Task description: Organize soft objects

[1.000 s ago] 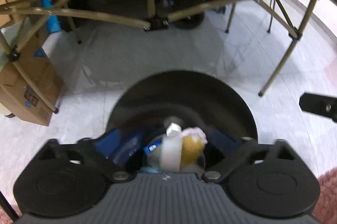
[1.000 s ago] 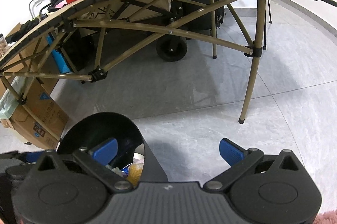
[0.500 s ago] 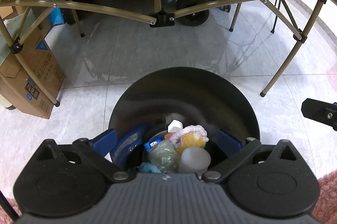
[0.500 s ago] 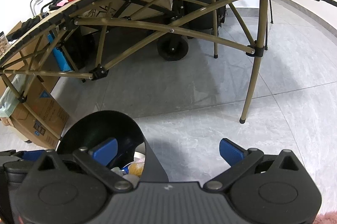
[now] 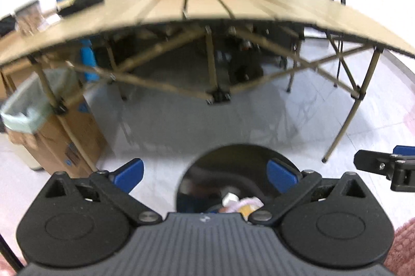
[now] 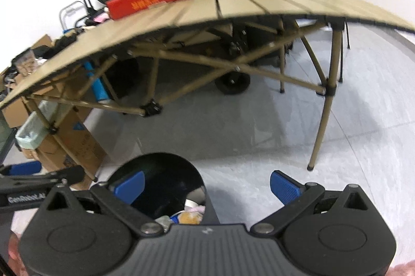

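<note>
Lifted since before, the left hand-held gripper [image 5: 205,173] gapes empty above the black bin [image 5: 233,159] holding soft toys [image 5: 246,204]; right hand-held gripper [image 6: 206,184] also spread wide.

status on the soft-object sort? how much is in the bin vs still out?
Done: several soft items, among them a yellow-and-pink plush, lie in the black bin. In hand: nothing; left gripper and right gripper are both open and empty. Left: no loose soft items show on the folding table; its far-edge clutter is too blurred to judge.
</note>
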Demonstrator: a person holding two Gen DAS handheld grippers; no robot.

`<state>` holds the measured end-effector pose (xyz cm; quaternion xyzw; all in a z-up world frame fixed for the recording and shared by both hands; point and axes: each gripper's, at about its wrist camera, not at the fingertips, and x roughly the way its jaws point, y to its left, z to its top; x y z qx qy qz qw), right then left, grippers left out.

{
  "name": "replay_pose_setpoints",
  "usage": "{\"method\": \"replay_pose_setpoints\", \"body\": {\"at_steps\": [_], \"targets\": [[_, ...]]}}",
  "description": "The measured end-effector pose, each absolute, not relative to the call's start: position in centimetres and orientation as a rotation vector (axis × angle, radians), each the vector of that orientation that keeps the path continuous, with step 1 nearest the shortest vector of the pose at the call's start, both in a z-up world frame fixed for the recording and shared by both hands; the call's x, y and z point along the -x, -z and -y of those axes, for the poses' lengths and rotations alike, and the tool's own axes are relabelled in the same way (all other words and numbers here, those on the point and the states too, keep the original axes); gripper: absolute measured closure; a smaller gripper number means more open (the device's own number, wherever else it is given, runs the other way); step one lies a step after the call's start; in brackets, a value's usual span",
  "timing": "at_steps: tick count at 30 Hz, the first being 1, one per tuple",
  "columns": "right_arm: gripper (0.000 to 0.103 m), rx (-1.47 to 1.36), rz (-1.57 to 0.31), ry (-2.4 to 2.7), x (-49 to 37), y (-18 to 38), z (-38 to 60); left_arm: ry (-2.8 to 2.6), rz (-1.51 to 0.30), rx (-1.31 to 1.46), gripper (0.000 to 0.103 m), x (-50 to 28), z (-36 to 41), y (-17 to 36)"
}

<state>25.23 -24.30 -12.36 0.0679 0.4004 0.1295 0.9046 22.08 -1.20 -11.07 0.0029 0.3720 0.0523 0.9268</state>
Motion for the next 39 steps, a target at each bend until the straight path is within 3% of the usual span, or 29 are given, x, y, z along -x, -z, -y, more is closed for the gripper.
{"method": "replay_pose_setpoints", "body": {"at_steps": [15,28,39], "targets": [[0.0,0.017,-0.717,-0.401,-15.4,3.3,23.9,-0.126,-0.7,0.028,0.0,-11.8,-2.7,3.3],[0.0,0.018,-0.75,-0.371,-5.5,4.6,23.6,-0.146,-0.727,0.029,0.0,-3.1,-2.4,4.1],[0.0,0.012,-0.744,-0.361,-4.1,4.7,23.1,-0.089,-0.755,0.005,0.0,-1.8,-1.1,5.6]]}}
